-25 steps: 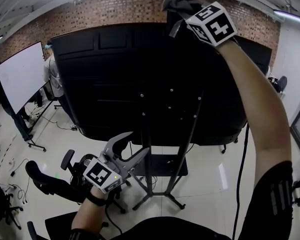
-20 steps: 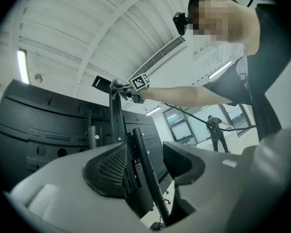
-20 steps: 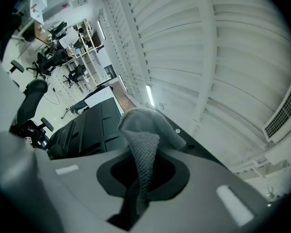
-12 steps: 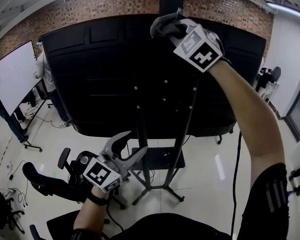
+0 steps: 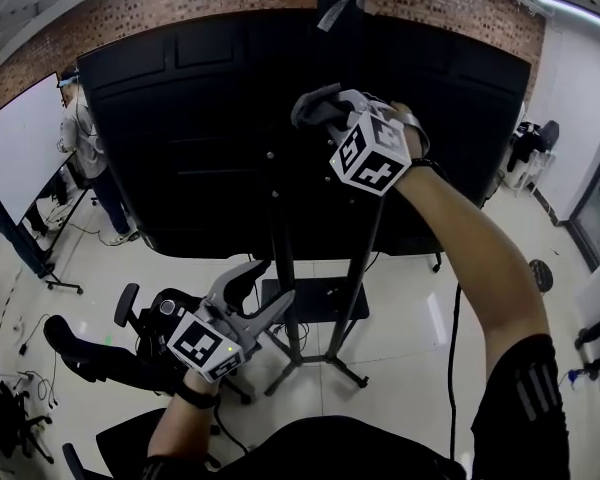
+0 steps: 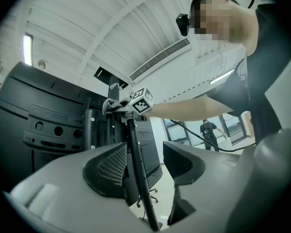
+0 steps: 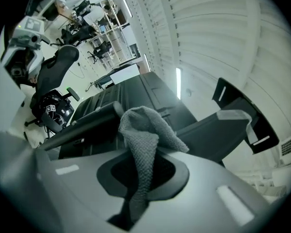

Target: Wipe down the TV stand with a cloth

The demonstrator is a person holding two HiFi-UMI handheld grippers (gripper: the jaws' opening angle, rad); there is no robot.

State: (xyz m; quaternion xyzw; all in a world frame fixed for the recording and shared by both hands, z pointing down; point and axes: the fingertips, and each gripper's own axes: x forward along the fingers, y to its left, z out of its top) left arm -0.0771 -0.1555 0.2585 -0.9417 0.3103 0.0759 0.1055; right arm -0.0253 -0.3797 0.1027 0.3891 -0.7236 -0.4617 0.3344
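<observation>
The TV stand (image 5: 280, 258) is a black frame with two uprights and a floor base (image 5: 315, 368), carrying a large black screen seen from behind (image 5: 180, 138). My right gripper (image 5: 330, 118) is shut on a grey cloth (image 5: 308, 103) and holds it against the back panel near the top of the uprights. In the right gripper view the cloth (image 7: 145, 130) sticks up from between the jaws of that gripper (image 7: 143, 174). My left gripper (image 5: 265, 286) is low beside the left upright, open and holding nothing. In the left gripper view an upright (image 6: 138, 178) shows beyond the jaws.
A whiteboard (image 5: 10, 158) and a person (image 5: 80, 138) stand at the far left. A black office chair (image 5: 140, 343) lies low beside my left gripper. A black cable (image 5: 453, 368) hangs at the right. A bracket (image 5: 340, 10) sticks up above the screen.
My right gripper has come down with the cloth from the screen's top edge to the middle of the back panel. The left gripper has barely moved.
</observation>
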